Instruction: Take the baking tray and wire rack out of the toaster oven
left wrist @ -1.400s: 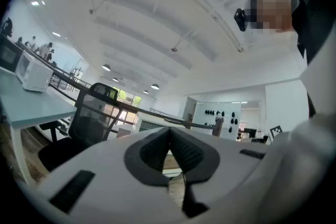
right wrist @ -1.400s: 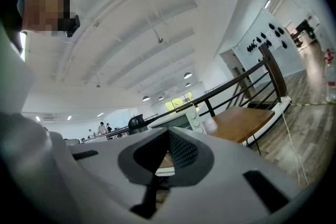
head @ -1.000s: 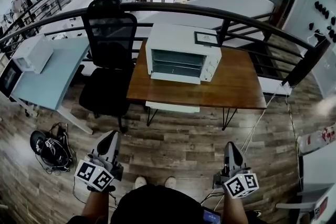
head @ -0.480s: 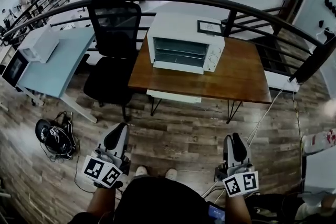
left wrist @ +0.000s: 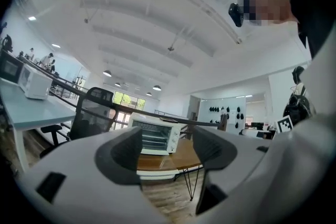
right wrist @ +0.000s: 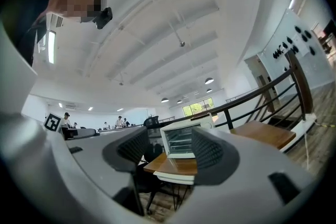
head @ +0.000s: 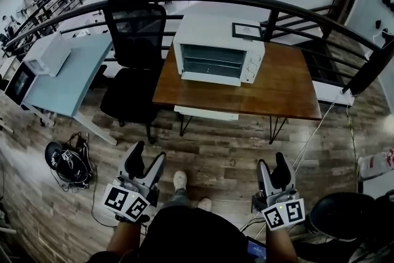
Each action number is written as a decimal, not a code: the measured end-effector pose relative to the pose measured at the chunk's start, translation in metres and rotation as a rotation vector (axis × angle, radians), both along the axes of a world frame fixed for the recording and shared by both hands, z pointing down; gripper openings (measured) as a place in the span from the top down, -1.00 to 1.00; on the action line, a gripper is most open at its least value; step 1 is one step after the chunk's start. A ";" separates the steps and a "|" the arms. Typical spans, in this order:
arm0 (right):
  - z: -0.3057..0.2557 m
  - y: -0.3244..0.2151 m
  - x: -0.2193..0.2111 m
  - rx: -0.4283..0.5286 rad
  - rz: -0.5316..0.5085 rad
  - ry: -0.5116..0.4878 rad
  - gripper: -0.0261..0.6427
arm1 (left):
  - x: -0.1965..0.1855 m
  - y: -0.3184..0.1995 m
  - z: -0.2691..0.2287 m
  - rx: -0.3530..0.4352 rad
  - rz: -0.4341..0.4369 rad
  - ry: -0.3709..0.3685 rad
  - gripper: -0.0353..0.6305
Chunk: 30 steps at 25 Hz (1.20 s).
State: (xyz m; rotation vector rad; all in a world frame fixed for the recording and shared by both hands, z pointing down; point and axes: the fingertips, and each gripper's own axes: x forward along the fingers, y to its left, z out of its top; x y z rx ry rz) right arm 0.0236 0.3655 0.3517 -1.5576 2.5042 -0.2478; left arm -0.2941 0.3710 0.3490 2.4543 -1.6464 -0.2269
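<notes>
Head view: left gripper (head: 146, 157) and right gripper (head: 273, 163), jaws just opened, empty, were far from the oven (head: 218, 40); its shut door (head: 212, 62) could block them.

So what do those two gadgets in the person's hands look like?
The left gripper and right gripper are light grey plastic, each with two blunt jaws lined with dark ribbed pads. A white cube bearing black square markers sits at the back of each.

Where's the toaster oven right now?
In the head view, the oven sits top centre, on the left half of the wooden table, just right of the black chair.
</notes>
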 end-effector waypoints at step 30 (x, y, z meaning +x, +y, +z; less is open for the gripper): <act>0.003 -0.228 -0.084 -0.081 0.099 0.024 0.34 | -0.071 -0.259 0.025 -0.010 0.170 0.065 0.01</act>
